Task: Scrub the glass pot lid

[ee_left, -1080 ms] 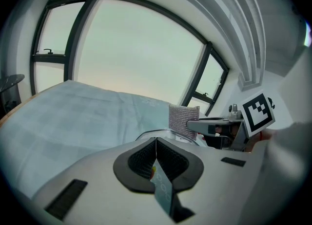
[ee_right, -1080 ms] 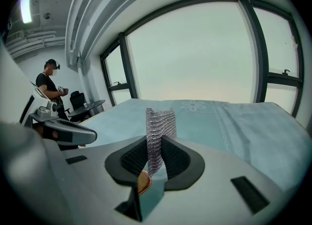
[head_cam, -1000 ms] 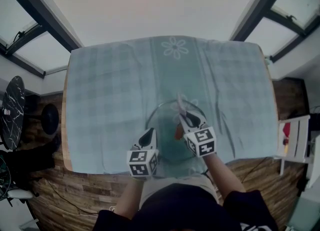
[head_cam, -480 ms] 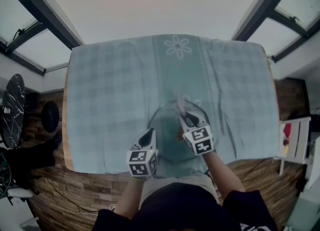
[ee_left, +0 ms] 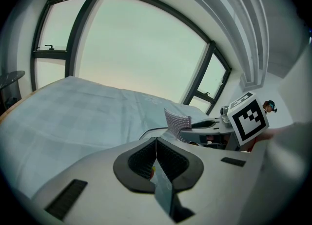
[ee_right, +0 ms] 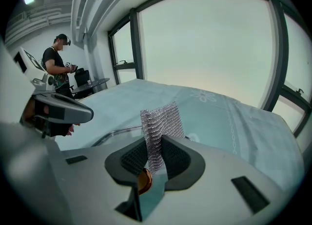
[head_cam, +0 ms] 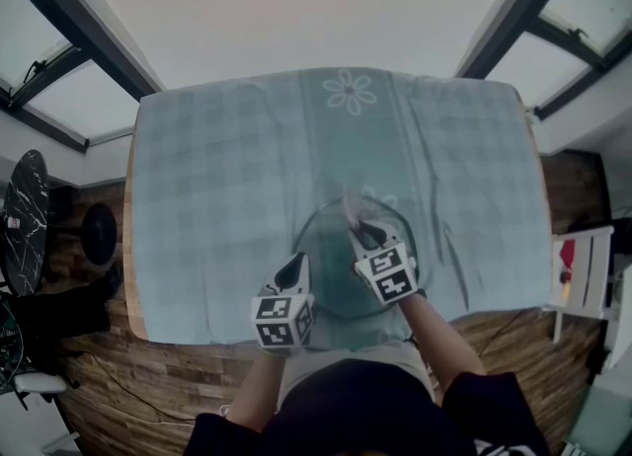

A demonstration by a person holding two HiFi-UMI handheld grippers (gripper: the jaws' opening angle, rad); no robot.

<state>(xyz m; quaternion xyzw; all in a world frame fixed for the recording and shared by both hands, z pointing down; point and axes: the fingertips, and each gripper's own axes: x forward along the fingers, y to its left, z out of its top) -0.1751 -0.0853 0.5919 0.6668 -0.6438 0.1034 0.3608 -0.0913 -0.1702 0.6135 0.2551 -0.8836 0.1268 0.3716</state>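
Note:
The glass pot lid lies flat on the teal checked tablecloth near the table's front edge. My left gripper is shut, and its tips rest at the lid's left rim. I see nothing between its jaws. My right gripper hangs over the lid's right half, shut on a silver mesh scrub cloth that stands up from its jaws. The cloth's free end points toward the far rim. Below the right jaws shows the lid's orange-brown knob.
The wooden table edge shows on the left. A black round side table stands off the left end and a white rack off the right. A person stands far back by the windows.
The right gripper has shifted slightly left and farther over the lid, sinking a little and rolling. The orange knob seen beside it before is now hidden in the head view. The left gripper has stayed still.

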